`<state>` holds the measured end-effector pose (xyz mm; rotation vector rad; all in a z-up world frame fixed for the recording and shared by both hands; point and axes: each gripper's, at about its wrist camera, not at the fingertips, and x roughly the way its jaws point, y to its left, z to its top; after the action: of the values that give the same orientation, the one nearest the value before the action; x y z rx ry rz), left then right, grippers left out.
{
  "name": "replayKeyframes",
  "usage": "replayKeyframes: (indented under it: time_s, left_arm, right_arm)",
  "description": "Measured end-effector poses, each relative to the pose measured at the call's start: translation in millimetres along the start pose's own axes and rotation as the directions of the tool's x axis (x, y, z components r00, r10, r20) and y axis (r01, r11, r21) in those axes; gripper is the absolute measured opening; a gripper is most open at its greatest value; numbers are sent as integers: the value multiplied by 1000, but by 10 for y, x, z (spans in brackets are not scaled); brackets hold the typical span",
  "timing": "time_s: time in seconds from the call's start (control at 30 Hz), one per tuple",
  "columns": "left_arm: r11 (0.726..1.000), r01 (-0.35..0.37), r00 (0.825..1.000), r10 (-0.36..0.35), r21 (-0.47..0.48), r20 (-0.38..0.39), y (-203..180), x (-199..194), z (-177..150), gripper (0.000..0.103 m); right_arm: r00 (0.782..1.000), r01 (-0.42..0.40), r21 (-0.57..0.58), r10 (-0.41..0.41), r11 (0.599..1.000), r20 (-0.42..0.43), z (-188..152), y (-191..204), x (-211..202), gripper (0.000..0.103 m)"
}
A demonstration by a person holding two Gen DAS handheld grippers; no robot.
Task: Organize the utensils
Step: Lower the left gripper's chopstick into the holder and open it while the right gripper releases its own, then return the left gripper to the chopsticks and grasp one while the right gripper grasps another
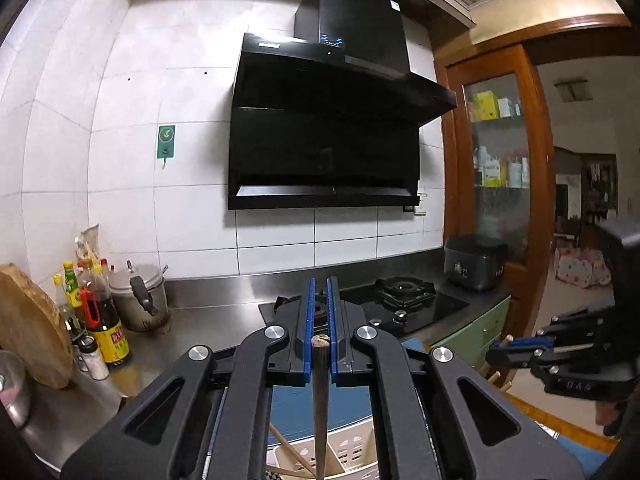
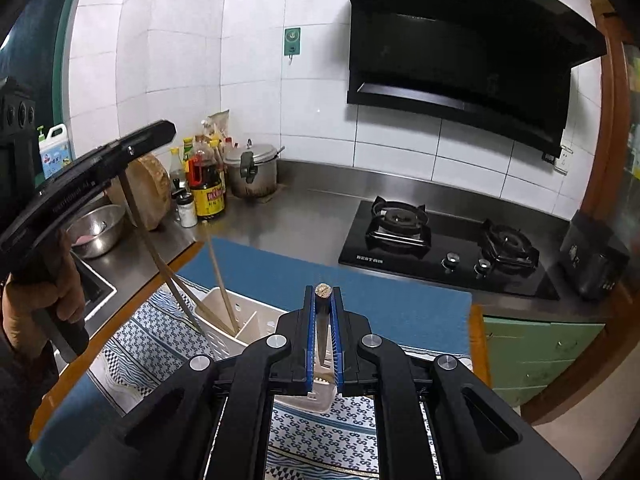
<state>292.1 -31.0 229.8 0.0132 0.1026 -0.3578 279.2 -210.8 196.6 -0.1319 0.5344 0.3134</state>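
In the left wrist view my left gripper (image 1: 321,285) is shut on a dark chopstick (image 1: 320,380) that hangs down toward a white utensil caddy (image 1: 352,454). My right gripper (image 1: 496,354) shows at the right edge, shut on a pale wooden chopstick (image 1: 572,348). In the right wrist view the right gripper (image 2: 323,290) clamps a chopstick (image 2: 322,326) whose speckled end sticks up between the blue pads. The left gripper (image 2: 160,132), held by a hand (image 2: 44,300), grips a long chopstick (image 2: 156,256) reaching down to the caddy (image 2: 256,320). More chopsticks (image 2: 220,280) lean in the caddy.
The caddy stands on a patterned cloth (image 2: 320,436) over a blue mat (image 2: 380,300). Behind are a gas hob (image 2: 448,248), range hood (image 2: 460,52), sauce bottles (image 2: 206,188), a pressure cooker (image 2: 252,172), a round wooden board (image 2: 154,184), a steel bowl (image 2: 98,230) and a black appliance (image 2: 592,260).
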Motion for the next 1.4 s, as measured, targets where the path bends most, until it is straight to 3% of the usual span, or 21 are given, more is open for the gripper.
replayKeyframes:
  time_s: [0.37, 0.97, 1.03, 1.1, 1.4]
  left_arm:
    - [1000, -21, 996, 22, -13, 86, 78, 30, 200, 5]
    - [999, -6, 994, 1, -39, -112, 139, 411, -313, 8]
    - [999, -11, 992, 5, -40, -124, 144, 390, -329, 12]
    - [999, -17, 992, 11, -45, -127, 143, 334, -336, 29]
    - [998, -43, 985, 35, -48, -170, 82, -203, -441, 46]
  right_arm:
    - [1000, -4, -7, 4, 1000, -22, -21, 4, 134, 7]
    - [999, -11, 14, 11, 1000, -48, -113, -26, 295, 9]
    - [999, -11, 18, 12, 1000, -40, -114, -33, 248, 14]
    - [1000, -11, 21, 12, 1000, -26, -122, -32, 175, 24]
    - [999, -34, 37, 33, 999, 17, -387, 114, -328, 32]
